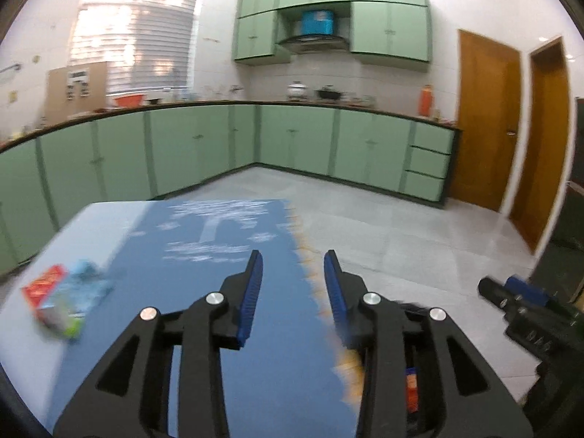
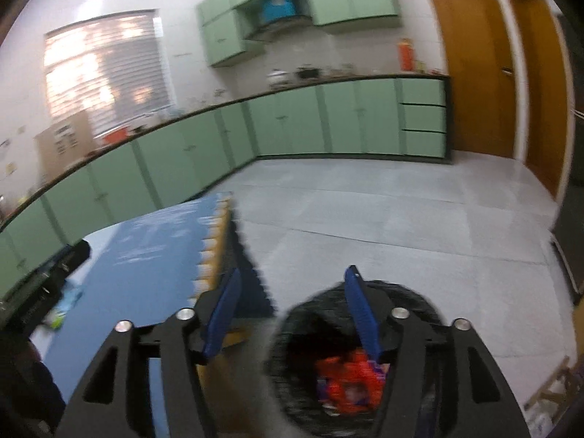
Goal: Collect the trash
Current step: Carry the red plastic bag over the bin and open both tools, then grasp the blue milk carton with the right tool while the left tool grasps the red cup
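My left gripper [image 1: 293,266] is open and empty above the blue mat [image 1: 233,255] that covers the table. A pile of wrappers [image 1: 62,301], red and light blue, lies on the table's left side, apart from the gripper. My right gripper [image 2: 292,284] is open and empty, just above a black mesh bin [image 2: 419,299] on the floor right of the table. Orange-red wrappers [image 2: 346,376] lie inside the bin. In the left wrist view the right gripper [image 1: 518,303] shows at the right. In the right wrist view the left gripper [image 2: 51,277] shows at the left over the pile [image 2: 67,301].
Green cabinets [image 1: 292,146] with a dark counter line the far walls. Two wooden doors [image 1: 489,116] stand at the right. A grey tiled floor [image 2: 383,211] lies between table and cabinets. The mat's toothed edge [image 2: 233,241] hangs at the table's right side.
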